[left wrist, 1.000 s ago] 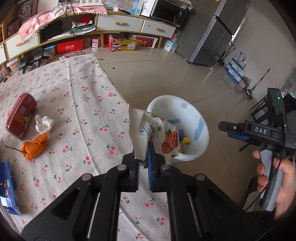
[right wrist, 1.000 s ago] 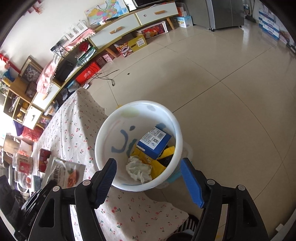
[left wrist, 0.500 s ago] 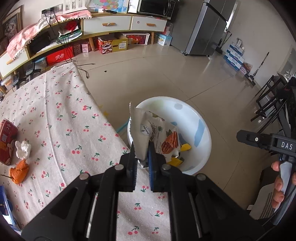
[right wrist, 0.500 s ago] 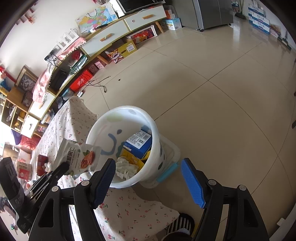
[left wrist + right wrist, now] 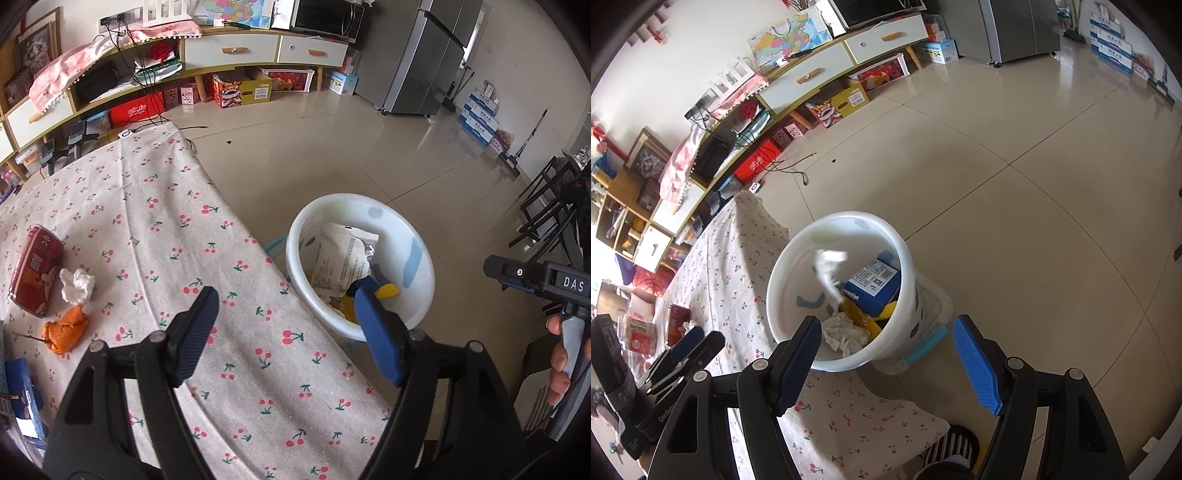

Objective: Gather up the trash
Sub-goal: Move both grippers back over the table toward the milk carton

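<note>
- Left gripper [image 5: 284, 295], black frame with blue ribbed pads: jaws opening, wide apart, nothing between them; it hangs over the table edge beside the bin.
- Right gripper [image 5: 886, 326], same make: jaws apart, empty, pointing down at the bin from above the near table corner; its black handle, marked DAS, is held in a hand [image 5: 559, 369] at the right edge of the left wrist view.
- White round plastic waste bin [image 5: 417, 295], blue and grey marks on its inner wall: stands on the tiled floor just beside the table edge.
- Pale printed snack bag [image 5: 341, 254], torn open at the top: inside the bin, free of both grippers, tilted, over the other rubbish.
- Blue printed carton [image 5: 873, 286], yellow wrapper [image 5: 866, 323] and crumpled white paper [image 5: 846, 334]: in the bottom of the bin.
- Cream tablecloth with red cherry print [image 5: 177, 236]: covers the table.
- Red drink can [image 5: 35, 275]: on its side at the left of the cloth.
- White crumpled tissue [image 5: 77, 285]: just beside the can.
- Orange peel [image 5: 64, 330]: near the tissue, closer to the camera.
- Blue flat packet [image 5: 20, 395]: at the left edge of the cloth, partly cut off.
</note>
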`<state>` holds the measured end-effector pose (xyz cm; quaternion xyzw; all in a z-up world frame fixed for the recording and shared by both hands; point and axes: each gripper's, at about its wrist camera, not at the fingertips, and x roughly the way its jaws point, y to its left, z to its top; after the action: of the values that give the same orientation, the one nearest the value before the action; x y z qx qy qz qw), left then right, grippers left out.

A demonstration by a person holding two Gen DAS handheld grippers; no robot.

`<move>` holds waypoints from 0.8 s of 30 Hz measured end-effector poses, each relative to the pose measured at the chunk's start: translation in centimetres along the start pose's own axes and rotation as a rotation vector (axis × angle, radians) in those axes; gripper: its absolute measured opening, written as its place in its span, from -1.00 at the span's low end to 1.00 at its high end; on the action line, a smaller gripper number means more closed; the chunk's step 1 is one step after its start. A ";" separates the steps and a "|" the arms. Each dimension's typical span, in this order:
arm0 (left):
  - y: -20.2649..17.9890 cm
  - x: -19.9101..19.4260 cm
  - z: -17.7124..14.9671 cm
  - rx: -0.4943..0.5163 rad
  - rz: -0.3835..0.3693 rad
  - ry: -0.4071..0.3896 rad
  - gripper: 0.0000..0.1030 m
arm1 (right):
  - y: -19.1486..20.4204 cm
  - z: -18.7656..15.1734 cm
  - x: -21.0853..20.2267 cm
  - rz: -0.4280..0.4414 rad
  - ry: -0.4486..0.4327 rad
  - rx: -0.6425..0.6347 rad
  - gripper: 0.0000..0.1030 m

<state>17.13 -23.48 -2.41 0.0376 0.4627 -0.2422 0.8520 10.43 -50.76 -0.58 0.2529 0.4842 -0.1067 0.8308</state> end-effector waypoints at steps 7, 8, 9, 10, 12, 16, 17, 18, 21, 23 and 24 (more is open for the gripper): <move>2.8 -1.6 -1.0 -0.035 0.047 0.016 0.71 | 1.3 -0.2 0.0 0.002 -0.005 -0.026 0.54; 3.4 -1.9 -1.1 -0.042 0.055 0.017 0.73 | 1.4 -0.3 0.0 0.002 -0.004 -0.031 0.54; 4.0 -2.2 -1.3 -0.049 0.063 0.017 0.77 | 1.7 -0.3 0.0 0.002 -0.004 -0.037 0.54; 4.5 -2.5 -1.5 -0.056 0.070 0.016 0.80 | 2.0 -0.4 0.0 0.004 -0.003 -0.046 0.54; 5.5 -3.2 -1.9 -0.072 0.085 0.013 0.86 | 2.5 -0.5 -0.1 0.004 -0.003 -0.061 0.54; 7.5 -4.5 -2.8 -0.095 0.110 0.016 0.93 | 3.8 -0.8 -0.2 0.004 -0.007 -0.090 0.57; 8.0 -4.9 -3.0 -0.100 0.115 0.019 0.93 | 4.2 -0.9 -0.3 0.002 -0.010 -0.096 0.58; 8.5 -5.2 -3.2 -0.104 0.122 0.019 0.94 | 4.6 -1.0 -0.3 0.000 -0.013 -0.103 0.60; 10.2 -6.3 -3.8 -0.111 0.143 0.014 0.95 | 6.1 -1.3 -0.3 -0.018 -0.018 -0.140 0.69; 11.5 -7.0 -4.3 -0.117 0.158 0.012 0.96 | 7.2 -1.6 -0.1 -0.026 -0.018 -0.170 0.70; 12.1 -7.3 -4.5 -0.120 0.165 0.011 0.96 | 7.8 -1.8 0.0 -0.030 -0.017 -0.184 0.72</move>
<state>15.75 -8.79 -0.99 0.0258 0.4765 -0.1427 0.8671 12.33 -43.16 1.17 0.1672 0.4887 -0.0763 0.8529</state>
